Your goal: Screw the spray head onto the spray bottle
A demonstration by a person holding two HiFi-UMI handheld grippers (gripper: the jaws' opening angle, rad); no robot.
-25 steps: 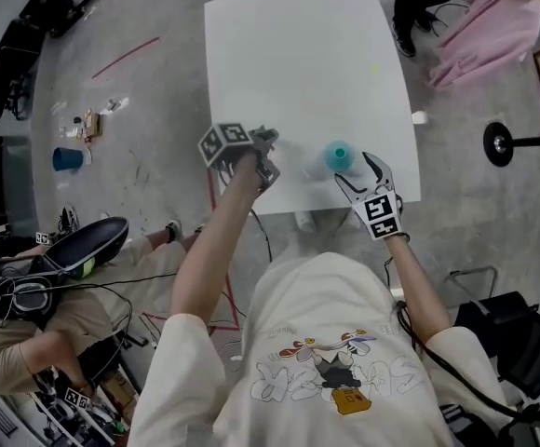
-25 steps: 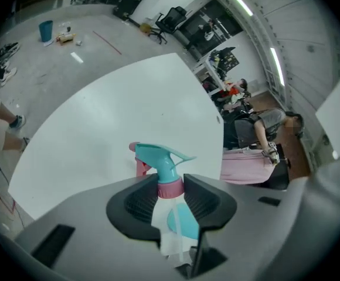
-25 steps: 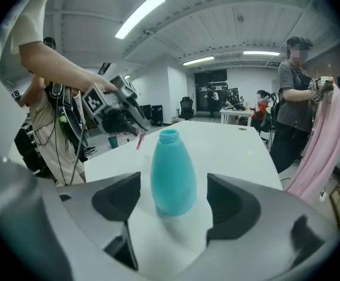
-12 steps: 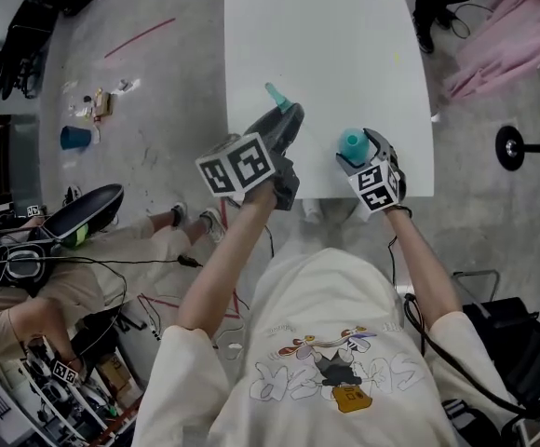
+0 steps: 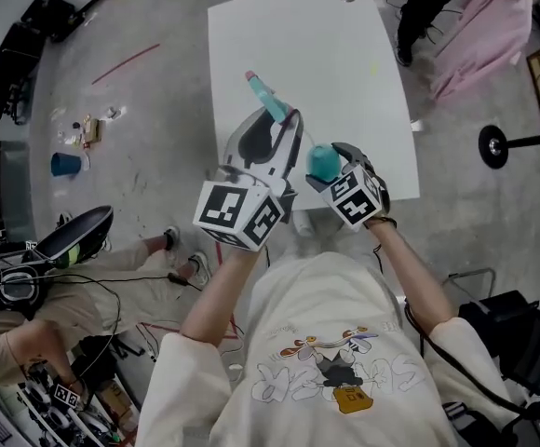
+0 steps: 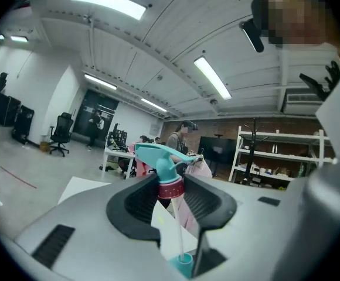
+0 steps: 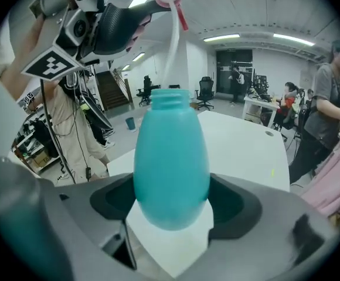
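Since a second ago the left claw [image 6: 170, 185] has come up off the table and rolled over, bringing the spray head [image 6: 157, 156] with it. The right claw [image 7: 173, 186] has slid in around the bottle [image 7: 171, 157].

The left claw's jaws are narrowed on the reddish collar [image 6: 171, 188] of the spray head, with the nozzle above them and the white tube [image 6: 179, 233] hanging below. Gripping by the collar leaves the tube free. The height seems chosen so the tube's lower end can meet the bottle's open neck [image 7: 170, 97]. Both gripper views show that end right at the neck, but I cannot tell whether it is already inside.

The right claw's jaws have just been opening and stand at their widest on either side of the bottle's belly. The pads do not look pressed on it yet. The bottle seems to stand on the white table [image 5: 307, 54], near its front edge. My guess is that this claw is there to steady the bottle once it closes.

Further out, the left forearm [image 5: 216, 287] reaches up toward the head camera, its marker cube [image 5: 239, 215] uppermost and the claw about level. The right forearm [image 5: 410, 282] stretches out lower, with its claw tipped down at the table.
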